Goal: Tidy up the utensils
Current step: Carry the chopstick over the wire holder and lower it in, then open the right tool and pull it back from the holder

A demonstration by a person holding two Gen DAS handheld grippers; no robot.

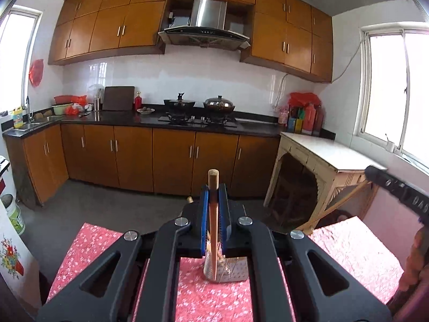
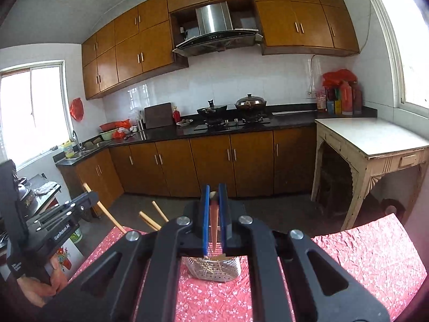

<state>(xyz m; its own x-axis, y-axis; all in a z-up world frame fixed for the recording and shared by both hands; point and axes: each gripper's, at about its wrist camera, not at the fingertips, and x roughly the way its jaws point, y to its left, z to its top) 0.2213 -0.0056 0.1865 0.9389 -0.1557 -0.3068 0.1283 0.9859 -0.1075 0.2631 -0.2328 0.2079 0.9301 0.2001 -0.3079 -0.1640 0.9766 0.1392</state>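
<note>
Two grippers hang over the red flowered cloth [image 1: 102, 252], and each has a wooden stick pinched between its blue pads. The left gripper [image 1: 213, 196] is clenched on a chopstick [image 1: 213, 214] whose blunt end pokes up past the fingertips while its lower end reaches down to the metal holder [image 1: 233, 271]. The right gripper [image 2: 213, 201] grips a second stick [image 2: 214, 228] the same way, its tip dropping toward the same holder [image 2: 228, 268], seen from the other side. That holder is a slotted steel cup standing on the cloth between the two tools, and it looks as though a few pieces already lie inside (hard to make out through the slots).

From the right camera, two more wooden ends [image 2: 150, 220] stick up just beyond the left tool's body; I cannot tell what they rest in.

My read is that the sorting is at the dropping-in step: both sticks are lined up above the cup, nearly upright. Next, each should be lowered until its tip is well inside the rim, then let go, one hand at a time so the tools do not knock together or tip the light cup.
</note>
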